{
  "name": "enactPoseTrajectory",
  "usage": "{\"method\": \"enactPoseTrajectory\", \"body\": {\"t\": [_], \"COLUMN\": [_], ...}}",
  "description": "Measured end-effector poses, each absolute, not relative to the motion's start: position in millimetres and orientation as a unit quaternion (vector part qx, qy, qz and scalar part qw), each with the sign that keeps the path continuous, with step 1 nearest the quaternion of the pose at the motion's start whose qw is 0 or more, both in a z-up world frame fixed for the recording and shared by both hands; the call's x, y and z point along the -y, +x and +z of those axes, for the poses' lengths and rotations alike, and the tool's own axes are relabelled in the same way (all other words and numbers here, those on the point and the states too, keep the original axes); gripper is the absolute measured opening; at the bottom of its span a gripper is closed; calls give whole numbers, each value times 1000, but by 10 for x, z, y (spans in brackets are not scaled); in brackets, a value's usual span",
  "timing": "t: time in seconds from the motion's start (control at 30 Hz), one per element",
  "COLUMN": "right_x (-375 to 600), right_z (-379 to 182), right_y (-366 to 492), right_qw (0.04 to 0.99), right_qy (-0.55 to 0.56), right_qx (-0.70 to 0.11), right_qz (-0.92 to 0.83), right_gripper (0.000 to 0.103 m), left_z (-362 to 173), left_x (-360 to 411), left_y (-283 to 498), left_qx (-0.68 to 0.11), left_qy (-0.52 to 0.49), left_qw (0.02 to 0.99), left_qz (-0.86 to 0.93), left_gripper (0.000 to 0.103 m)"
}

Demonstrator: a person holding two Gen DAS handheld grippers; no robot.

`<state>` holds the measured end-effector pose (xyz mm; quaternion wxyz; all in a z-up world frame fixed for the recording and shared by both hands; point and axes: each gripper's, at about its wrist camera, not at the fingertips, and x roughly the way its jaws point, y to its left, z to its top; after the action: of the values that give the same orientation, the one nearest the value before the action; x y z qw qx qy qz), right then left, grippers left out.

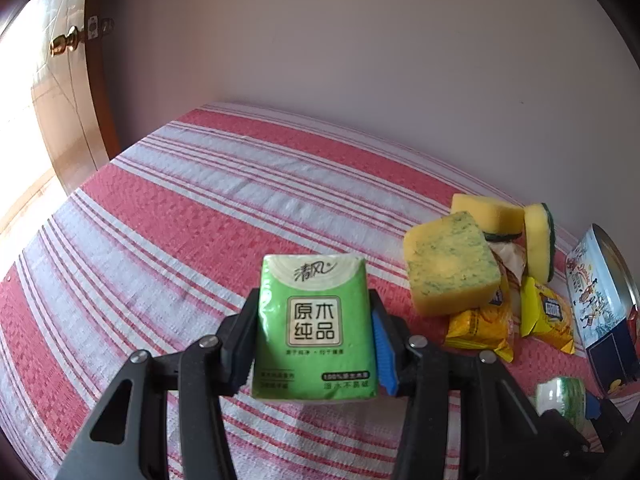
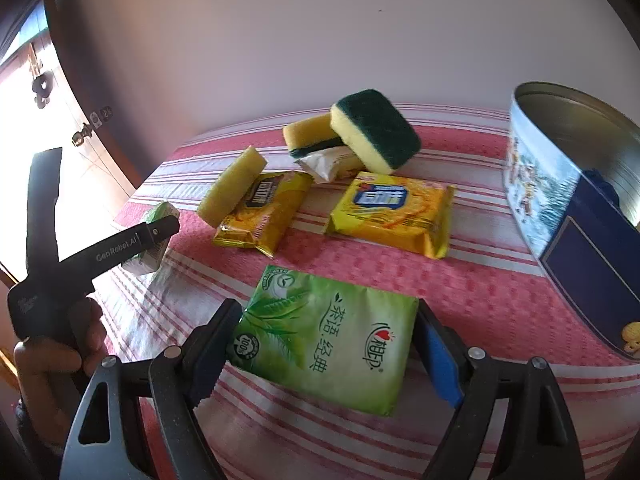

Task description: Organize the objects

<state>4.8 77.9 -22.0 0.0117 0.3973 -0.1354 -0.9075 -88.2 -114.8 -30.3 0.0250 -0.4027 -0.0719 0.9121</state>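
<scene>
Above the striped cloth, both grippers — left gripper, right gripper — clamp green tissue packs.

"GenRobot.AI" on left tongs

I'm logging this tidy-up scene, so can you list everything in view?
tissue packs: 2, green, one in each hand-held gripper
sponges: 3, yellow with dark green scouring side, heaped at the far side of the cloth
snack packets: 2, yellow, under and beside the sponges
white wrapper: 1, under the sponge heap
tin: 1, blue printed, open, right edge
striped cloth: 1, red and white, under everything
left hand-held gripper: 1, black, shut on a pack
right hand-held gripper: 1, black, shut on a pack
</scene>
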Motion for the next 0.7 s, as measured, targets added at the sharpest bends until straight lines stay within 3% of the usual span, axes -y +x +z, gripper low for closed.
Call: {"method": "enactPoseTrajectory", "body": {"t": [0.7], "right_x": [-1412], "right_z": [342], "right_y": [562], "right_qw": [-77], "right_qy": [217], "right_qx": [88], "right_qz": [-969], "right_gripper": [86], "left_z": [6], "left_x": [501], "left_y": [-450], "left_qx": [40], "left_qy": [-295], "left_qw": [88], "left_qz": [951], "left_gripper": [49]}}
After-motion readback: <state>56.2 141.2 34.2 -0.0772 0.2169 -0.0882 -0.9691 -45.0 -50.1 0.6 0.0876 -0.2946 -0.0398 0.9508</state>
